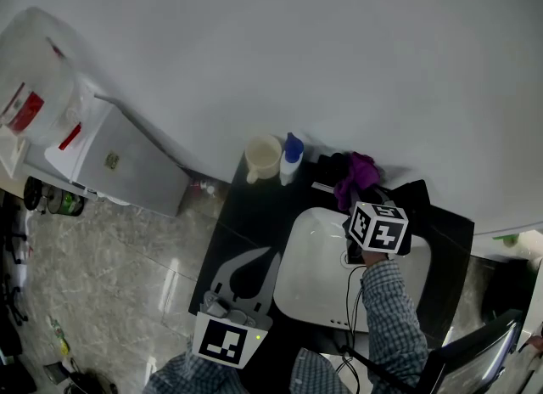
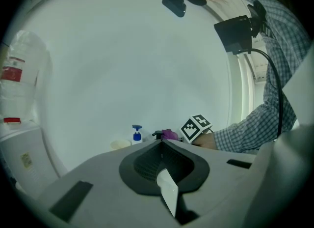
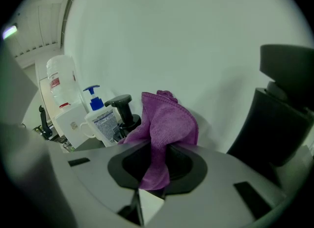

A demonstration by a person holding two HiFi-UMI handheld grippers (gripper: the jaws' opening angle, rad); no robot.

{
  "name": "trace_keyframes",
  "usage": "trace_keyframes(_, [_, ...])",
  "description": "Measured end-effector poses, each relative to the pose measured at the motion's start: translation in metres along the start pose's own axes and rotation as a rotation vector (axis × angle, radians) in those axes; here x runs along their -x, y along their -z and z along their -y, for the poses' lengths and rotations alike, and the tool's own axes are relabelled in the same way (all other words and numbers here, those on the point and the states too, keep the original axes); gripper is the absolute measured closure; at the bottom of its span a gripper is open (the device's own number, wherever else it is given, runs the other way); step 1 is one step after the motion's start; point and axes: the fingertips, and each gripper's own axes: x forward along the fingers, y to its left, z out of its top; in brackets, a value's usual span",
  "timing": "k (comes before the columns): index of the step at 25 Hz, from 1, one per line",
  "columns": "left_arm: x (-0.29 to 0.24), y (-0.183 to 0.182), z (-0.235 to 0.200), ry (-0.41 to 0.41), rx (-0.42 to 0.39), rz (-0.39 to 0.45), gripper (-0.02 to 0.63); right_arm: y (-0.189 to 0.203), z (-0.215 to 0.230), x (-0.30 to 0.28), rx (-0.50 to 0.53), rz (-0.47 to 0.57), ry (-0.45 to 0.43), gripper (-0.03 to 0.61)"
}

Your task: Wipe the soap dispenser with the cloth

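Observation:
A black pump soap dispenser (image 1: 335, 166) (image 3: 121, 108) stands at the back of the black counter (image 1: 246, 214). A white bottle with a blue pump (image 1: 291, 156) (image 3: 100, 118) is just to its left. My right gripper (image 1: 355, 199) (image 3: 157, 148) is shut on a purple cloth (image 1: 358, 173) (image 3: 164, 124). The cloth bunches up beside the black dispenser's pump; whether they touch I cannot tell. My left gripper (image 1: 267, 256) (image 2: 161, 143) is shut and holds nothing, over the counter left of the sink. From there the blue pump bottle (image 2: 137, 134) and the cloth (image 2: 170, 134) show far ahead.
A white sink (image 1: 318, 252) lies under my right arm. A cream cup (image 1: 263, 156) stands left of the bottles. A white appliance (image 1: 110, 159) with a water jug (image 1: 34, 87) is off the counter's left. A dark object (image 3: 279, 124) rises at the right.

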Motion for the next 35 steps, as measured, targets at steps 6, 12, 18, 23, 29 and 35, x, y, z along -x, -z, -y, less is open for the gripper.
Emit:
trace_keyframes(6, [0.000,0.003,0.000,0.000,0.007,-0.005,0.612,0.025,0.004,-0.003,-0.027,-0.060,0.016,0.504])
trace_keyframes(12, [-0.001,0.005,0.000,0.004,0.003,-0.009,0.612,0.033,0.009,0.000,-0.011,-0.070,0.041,0.503])
trace_keyframes(18, [-0.004,-0.001,0.003,0.022,-0.003,0.004,0.612,0.016,0.008,0.024,0.016,-0.019,0.050,0.503])
trace_keyframes(23, [-0.007,-0.004,0.006,0.036,-0.010,0.011,0.612,-0.018,-0.001,0.048,0.050,0.069,0.039,0.503])
trace_keyframes(29, [-0.009,-0.008,0.005,0.035,0.003,0.029,0.612,-0.066,-0.020,0.068,0.134,0.183,0.034,0.503])
trace_keyframes(35, [-0.008,-0.009,0.004,0.028,0.012,0.034,0.612,-0.087,-0.039,0.064,0.187,0.230,0.018,0.503])
